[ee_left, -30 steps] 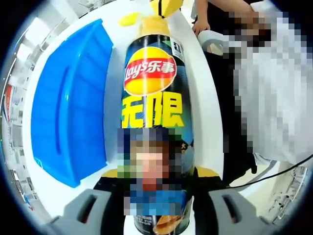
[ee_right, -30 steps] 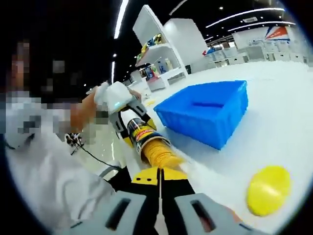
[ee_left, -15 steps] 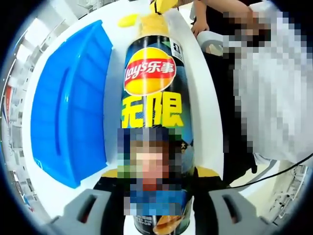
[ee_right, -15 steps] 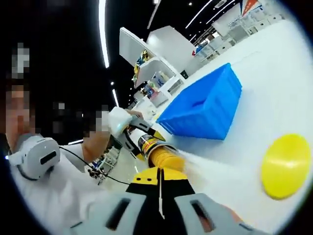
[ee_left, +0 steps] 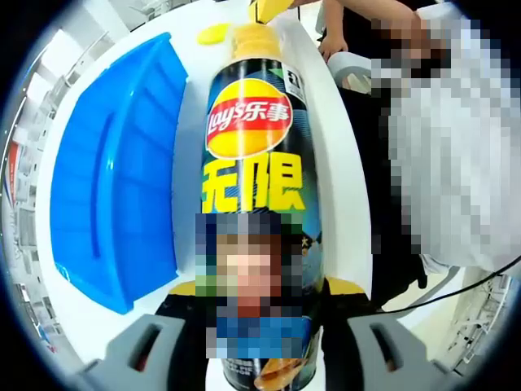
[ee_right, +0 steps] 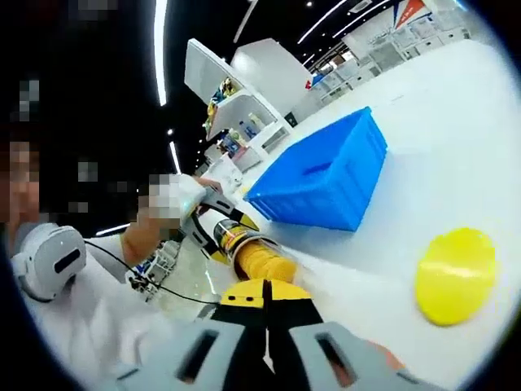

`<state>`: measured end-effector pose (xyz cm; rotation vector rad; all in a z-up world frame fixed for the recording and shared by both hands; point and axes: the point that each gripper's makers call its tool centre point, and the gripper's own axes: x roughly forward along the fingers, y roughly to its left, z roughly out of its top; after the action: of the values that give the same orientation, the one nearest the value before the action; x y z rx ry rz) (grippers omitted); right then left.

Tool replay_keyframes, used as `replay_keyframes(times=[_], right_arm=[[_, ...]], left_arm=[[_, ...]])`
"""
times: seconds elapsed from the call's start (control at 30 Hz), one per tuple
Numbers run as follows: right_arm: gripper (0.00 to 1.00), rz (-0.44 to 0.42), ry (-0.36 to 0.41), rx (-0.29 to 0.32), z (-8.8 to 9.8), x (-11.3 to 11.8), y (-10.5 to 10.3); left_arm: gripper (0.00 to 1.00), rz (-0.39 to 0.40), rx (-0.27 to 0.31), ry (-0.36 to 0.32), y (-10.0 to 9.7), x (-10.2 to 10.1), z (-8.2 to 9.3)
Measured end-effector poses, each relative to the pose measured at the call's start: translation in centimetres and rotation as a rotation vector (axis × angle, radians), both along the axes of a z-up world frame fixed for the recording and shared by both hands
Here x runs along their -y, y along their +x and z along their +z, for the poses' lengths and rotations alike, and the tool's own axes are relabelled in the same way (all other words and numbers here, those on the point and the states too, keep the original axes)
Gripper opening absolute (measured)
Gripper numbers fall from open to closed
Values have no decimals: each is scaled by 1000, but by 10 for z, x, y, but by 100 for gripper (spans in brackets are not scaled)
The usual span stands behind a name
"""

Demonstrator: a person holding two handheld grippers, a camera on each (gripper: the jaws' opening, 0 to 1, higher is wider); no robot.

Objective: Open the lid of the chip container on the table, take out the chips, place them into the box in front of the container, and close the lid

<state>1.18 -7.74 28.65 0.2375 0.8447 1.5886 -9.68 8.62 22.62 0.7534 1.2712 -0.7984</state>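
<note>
- Chip container (ee_left: pixel 259 187), a dark tube with a red-and-yellow logo, lies lidless in the left claw (ee_left: pixel 256 346), clamped on its base.
- Stacked chips (ee_right: pixel 262 262) protrude, pinched by the shut right claw (ee_right: pixel 266 303).
- Yellow lid (ee_right: pixel 454 275) rests on the white worktop (ee_right: pixel 456 155) near the blue box (ee_right: pixel 321 177).

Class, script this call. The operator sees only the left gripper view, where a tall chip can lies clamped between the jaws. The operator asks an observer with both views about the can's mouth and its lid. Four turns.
Operator: My left gripper holds the tall black cylindrical chip can. What is happening at its mouth?
Observer: In the right gripper view, a stack of yellow chips sticks out of it, and the right gripper sits at that stack with its jaws pressed together.
Operator: And the round yellow plastic lid?
Observer: It lies flat on the white table, apart from the can and from the blue rectangular plastic box.
</note>
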Motion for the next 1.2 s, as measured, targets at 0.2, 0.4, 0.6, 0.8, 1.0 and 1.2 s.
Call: replay_keyframes(times=[0.2, 0.4, 0.6, 0.8, 1.0, 1.2], right_arm=[[0, -17, -51, 70, 8, 3, -2], [0, -14, -53, 125, 20, 8, -3], [0, -30, -33, 132, 26, 11, 10], [0, -25, -49, 170, 29, 14, 13], [0, -35, -33, 169, 38, 18, 17], [0, -31, -13, 160, 46, 19, 15]], left_arm=[[54, -1, 2, -2, -1, 1, 0], [54, 0, 1, -1, -2, 2, 0], [54, 0, 2, -5, -2, 2, 1], [54, 1, 2, -6, -1, 2, 0], [54, -1, 3, -6, -1, 2, 0], [54, 1, 1, -6, -1, 1, 0]])
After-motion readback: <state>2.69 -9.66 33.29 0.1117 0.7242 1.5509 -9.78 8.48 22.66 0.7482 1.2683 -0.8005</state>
